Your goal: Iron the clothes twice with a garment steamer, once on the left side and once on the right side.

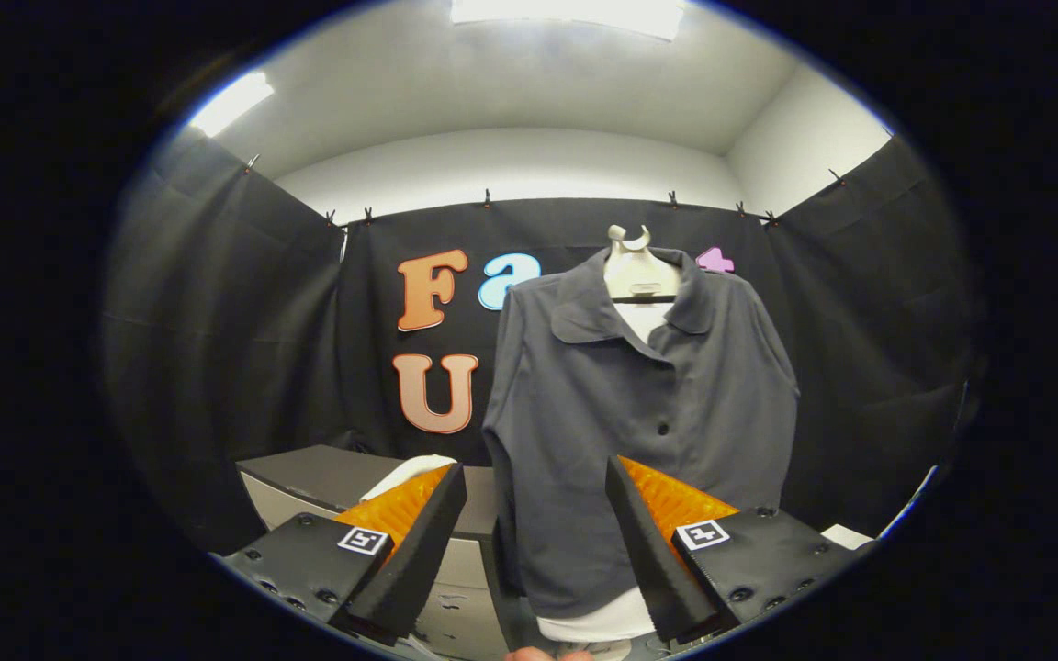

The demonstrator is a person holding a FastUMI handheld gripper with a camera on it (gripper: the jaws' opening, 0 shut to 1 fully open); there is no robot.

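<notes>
Shirt: the short-sleeved collared button shirt (639,413) is plain dark grey, with no print; its buttons are dark.
Under-layer: a white cloth layer (598,624) shows below the shirt's hem and at the open neck.
Mannequin: the headless torso form (636,266) is off-white at the neck, with a thin dark band across it.
Cabinet: the low boxy cabinet (309,477) has a dark grey top and pale cream sides.
Steamer: the rounded object on the cabinet (410,473) is white.
Gripper tags: each finger mount of the gripper (536,523) carries a small white square with a black marker pattern.
Walls and ceiling: white.
</notes>
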